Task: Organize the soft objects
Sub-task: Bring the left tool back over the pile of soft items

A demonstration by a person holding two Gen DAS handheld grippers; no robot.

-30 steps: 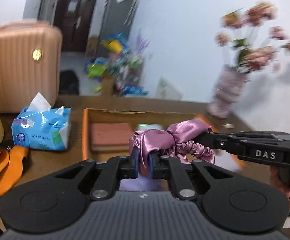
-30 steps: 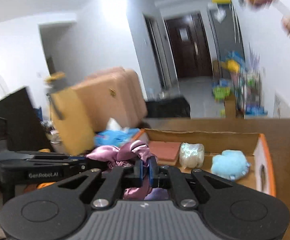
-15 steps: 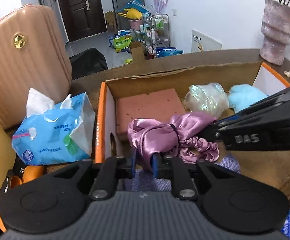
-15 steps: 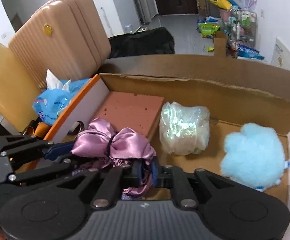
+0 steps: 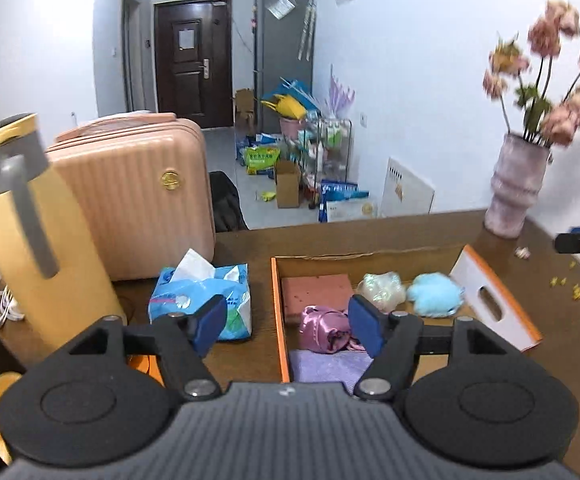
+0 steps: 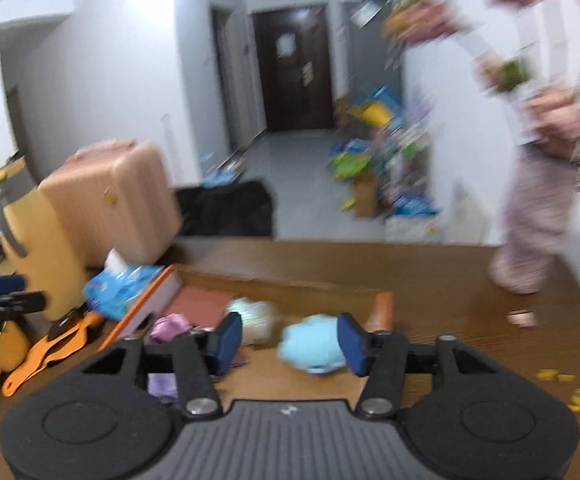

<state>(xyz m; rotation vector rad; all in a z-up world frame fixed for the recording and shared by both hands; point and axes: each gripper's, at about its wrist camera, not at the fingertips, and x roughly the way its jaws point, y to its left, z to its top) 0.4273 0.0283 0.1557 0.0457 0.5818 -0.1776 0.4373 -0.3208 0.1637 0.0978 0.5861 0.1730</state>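
A cardboard box (image 5: 490, 280) is sitting on the table, now holding the pink satin scrunchie (image 5: 322, 330) at its near left. Both the left gripper (image 5: 286, 326) and right gripper (image 6: 290, 338) are opening empty, having just released it and lifted away, so this item is looking placed.

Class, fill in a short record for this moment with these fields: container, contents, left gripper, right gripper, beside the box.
container: open cardboard box on the wooden table
contents: pink satin scrunchie, red sponge block, blue fluffy ball, shiny wrapped bundle, lilac cloth
left gripper: jaws opening, nothing between them
right gripper: jaws opening, nothing held
beside the box: tissue pack
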